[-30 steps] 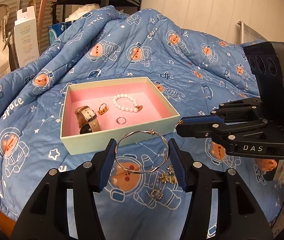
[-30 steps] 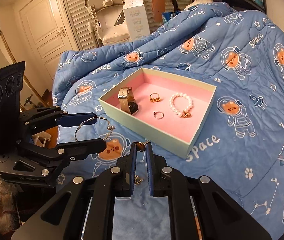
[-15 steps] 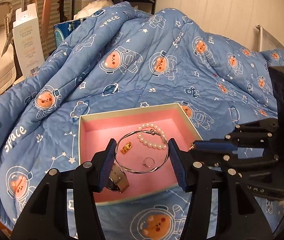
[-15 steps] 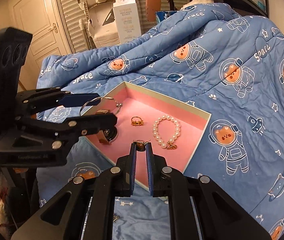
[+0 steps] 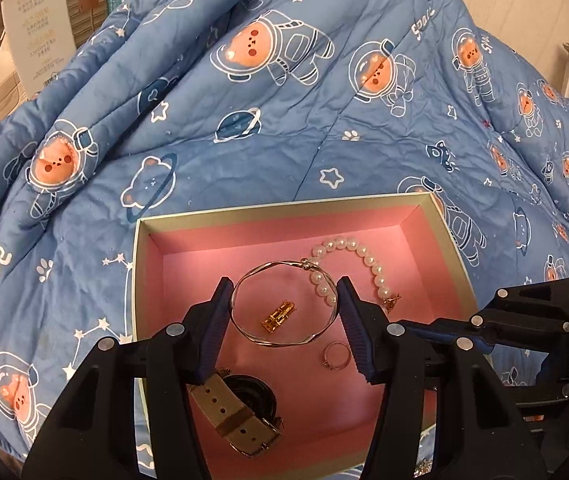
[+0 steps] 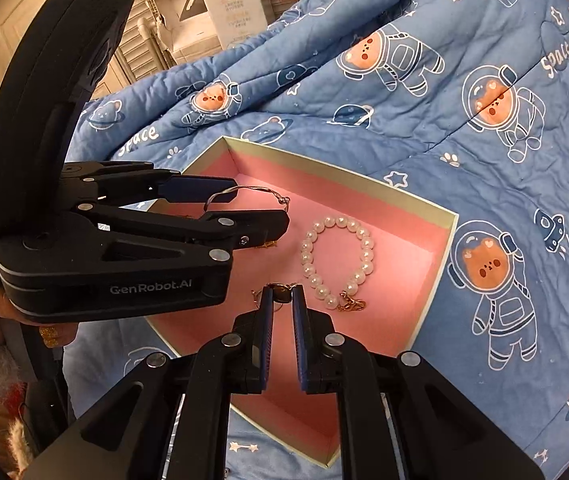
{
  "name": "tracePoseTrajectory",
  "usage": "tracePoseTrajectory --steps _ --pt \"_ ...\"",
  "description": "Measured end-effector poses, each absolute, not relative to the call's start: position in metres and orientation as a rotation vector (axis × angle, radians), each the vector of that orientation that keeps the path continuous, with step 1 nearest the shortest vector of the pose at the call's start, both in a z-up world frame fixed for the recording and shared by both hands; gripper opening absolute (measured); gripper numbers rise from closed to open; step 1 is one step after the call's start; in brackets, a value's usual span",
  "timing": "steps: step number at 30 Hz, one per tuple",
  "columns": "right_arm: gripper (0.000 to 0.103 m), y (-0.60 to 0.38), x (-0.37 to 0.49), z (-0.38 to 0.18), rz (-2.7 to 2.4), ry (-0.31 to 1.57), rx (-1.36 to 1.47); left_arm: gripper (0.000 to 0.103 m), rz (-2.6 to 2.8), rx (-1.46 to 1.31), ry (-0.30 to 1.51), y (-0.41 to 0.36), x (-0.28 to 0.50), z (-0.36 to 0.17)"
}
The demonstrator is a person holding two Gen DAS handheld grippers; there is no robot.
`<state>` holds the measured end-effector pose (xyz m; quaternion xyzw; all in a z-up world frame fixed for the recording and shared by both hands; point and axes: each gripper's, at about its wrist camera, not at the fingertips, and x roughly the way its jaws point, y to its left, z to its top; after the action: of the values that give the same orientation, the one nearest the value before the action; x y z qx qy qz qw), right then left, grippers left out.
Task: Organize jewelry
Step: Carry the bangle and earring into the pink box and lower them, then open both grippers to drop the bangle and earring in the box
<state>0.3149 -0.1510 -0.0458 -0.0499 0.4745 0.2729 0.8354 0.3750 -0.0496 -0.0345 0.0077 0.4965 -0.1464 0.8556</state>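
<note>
Quilt (image 5: 284, 128) under pink-lined box (image 5: 268, 210); left hand-held gripper (image 5: 284, 304) grasping bangle (image 5: 280, 342), right (image 6: 282, 300) clenched on earring (image 6: 282, 293).

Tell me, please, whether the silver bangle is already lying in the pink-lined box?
Not yet: the silver bangle is gripped between the left gripper pads, above the box floor.

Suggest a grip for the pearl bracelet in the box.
Pinch the pearl bracelet across one bead strand, mid-loop, from straight above. It lies flat in an open loop on the floor of the box, so its sides give nothing to squeeze. Probably avoid the small gold clasp.
</note>
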Motion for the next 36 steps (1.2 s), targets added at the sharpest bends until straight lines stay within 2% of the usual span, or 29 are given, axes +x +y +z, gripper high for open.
tracePoseTrajectory --steps 8,20,23,28,31,33,34,36 --pt "0.009 -0.141 0.321 -0.056 0.564 1.071 -0.131 0.053 -0.252 0.031 1.105 -0.053 0.394 -0.047" --pt "0.009 -0.133 0.327 -0.063 0.54 1.121 -0.145 0.054 -0.201 0.056 1.098 -0.058 0.398 -0.051" --pt "0.01 -0.131 0.327 -0.063 0.534 1.127 -0.152 0.057 -0.215 0.052 1.097 -0.06 0.399 -0.052" --pt "0.011 -0.128 0.329 -0.065 0.533 1.128 -0.156 0.067 -0.222 0.039 1.089 -0.058 0.395 -0.05" --pt "0.028 -0.128 0.327 -0.062 0.555 1.106 -0.138 0.07 -0.227 0.017 1.077 -0.054 0.392 -0.045" --pt "0.048 -0.128 0.323 -0.056 0.57 1.076 -0.136 0.071 -0.238 0.003 1.061 -0.051 0.389 -0.04" --pt "0.052 -0.128 0.32 -0.054 0.558 1.061 -0.146 0.072 -0.243 -0.006 1.052 -0.05 0.388 -0.038" --pt "0.053 -0.13 0.315 -0.049 0.545 1.033 -0.157 0.074 -0.25 -0.036 1.032 -0.045 0.384 -0.031"
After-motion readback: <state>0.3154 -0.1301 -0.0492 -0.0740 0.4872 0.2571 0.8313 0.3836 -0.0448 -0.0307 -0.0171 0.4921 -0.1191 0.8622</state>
